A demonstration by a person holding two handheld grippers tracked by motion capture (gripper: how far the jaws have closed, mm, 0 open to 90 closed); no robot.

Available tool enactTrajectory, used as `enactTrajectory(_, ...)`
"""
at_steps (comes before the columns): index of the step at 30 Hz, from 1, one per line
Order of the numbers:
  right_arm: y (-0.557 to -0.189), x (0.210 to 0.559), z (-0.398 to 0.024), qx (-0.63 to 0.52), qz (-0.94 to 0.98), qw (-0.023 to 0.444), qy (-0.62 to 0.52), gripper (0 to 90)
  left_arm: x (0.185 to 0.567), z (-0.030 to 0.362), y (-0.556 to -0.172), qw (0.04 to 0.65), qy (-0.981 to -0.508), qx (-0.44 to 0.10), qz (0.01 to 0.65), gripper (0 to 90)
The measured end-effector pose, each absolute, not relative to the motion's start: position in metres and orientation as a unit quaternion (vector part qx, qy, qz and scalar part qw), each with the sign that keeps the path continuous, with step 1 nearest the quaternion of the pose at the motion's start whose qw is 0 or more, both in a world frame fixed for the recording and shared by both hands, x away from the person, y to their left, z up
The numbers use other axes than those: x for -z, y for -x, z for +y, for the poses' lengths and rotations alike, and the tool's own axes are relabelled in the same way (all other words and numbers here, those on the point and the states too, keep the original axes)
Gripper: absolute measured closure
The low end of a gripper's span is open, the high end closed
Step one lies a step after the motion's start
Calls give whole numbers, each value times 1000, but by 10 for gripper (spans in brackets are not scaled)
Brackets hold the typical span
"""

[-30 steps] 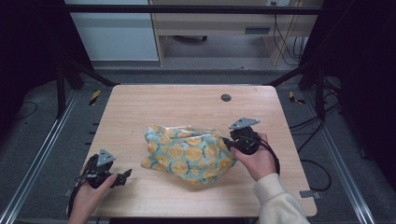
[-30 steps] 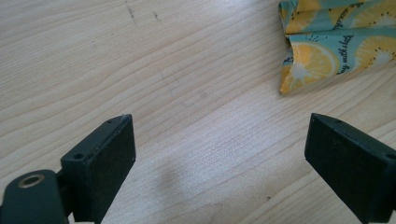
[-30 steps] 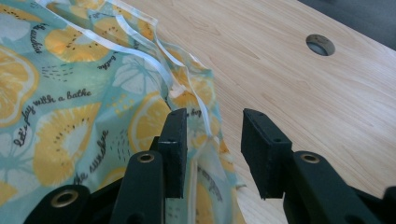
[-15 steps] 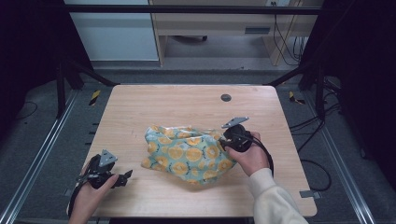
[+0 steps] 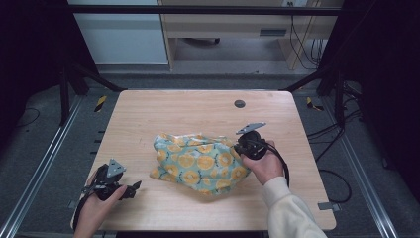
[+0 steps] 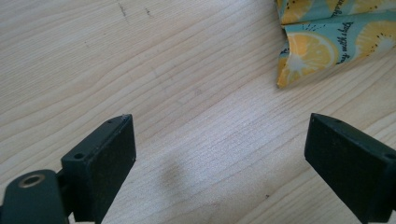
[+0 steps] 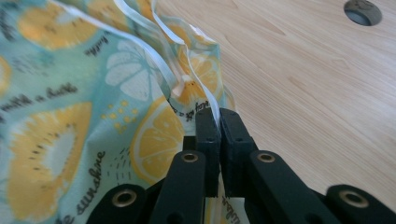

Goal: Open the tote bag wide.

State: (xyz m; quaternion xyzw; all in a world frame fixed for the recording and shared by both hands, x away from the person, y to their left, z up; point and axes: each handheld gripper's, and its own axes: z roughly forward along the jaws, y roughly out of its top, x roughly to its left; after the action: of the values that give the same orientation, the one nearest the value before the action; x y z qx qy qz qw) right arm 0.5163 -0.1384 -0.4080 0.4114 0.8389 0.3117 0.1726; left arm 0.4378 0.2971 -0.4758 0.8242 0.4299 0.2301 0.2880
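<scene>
Lying crumpled near the middle of the counter (image 5: 148,114), one teal cloth (image 5: 198,161) printed with orange slices has its right-hand edge caught in the right tongs (image 5: 241,147). In the right gripper view those tongs (image 7: 219,119) are pressed together on a fold of the cloth (image 7: 93,93), its white hem (image 7: 205,100) running down between the jaws. A second ago the jaws stood partly apart beside the cloth; they have just closed on it, and the hand has edged slightly toward the cloth. The left tongs (image 5: 132,187) sit low at the counter's near-left corner, unchanged from before, well apart from the cloth. Left gripper view: left tongs (image 6: 219,144) spread wide over bare wood, nothing between them, one cloth corner (image 6: 299,60) ahead.

Count: one cloth, two tongs, two hands, one round grommet hole (image 5: 239,104) at the far side of the counter.

Much of the cloth's underside and inner folds is hidden; printed lettering mostly blurred.
</scene>
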Motion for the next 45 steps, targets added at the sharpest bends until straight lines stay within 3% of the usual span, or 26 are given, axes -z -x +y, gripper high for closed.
enactTrajectory(2, -514, 403, -138, -342, 826, 154, -422, 889, 476, 297, -438, 287, -825, -231, 429, 87)
enactTrajectory(13, -488, 370, -129, -412, 811, 178, -376, 893, 476, 295, -438, 283, -827, -232, 426, 89)
enactTrajectory(24, -465, 344, -122, -475, 795, 161, -342, 893, 477, 294, -438, 279, -830, -233, 423, 89)
enactTrajectory(45, -420, 350, -111, -504, 812, 100, -275, 891, 476, 294, -437, 277, -828, -238, 425, 84)
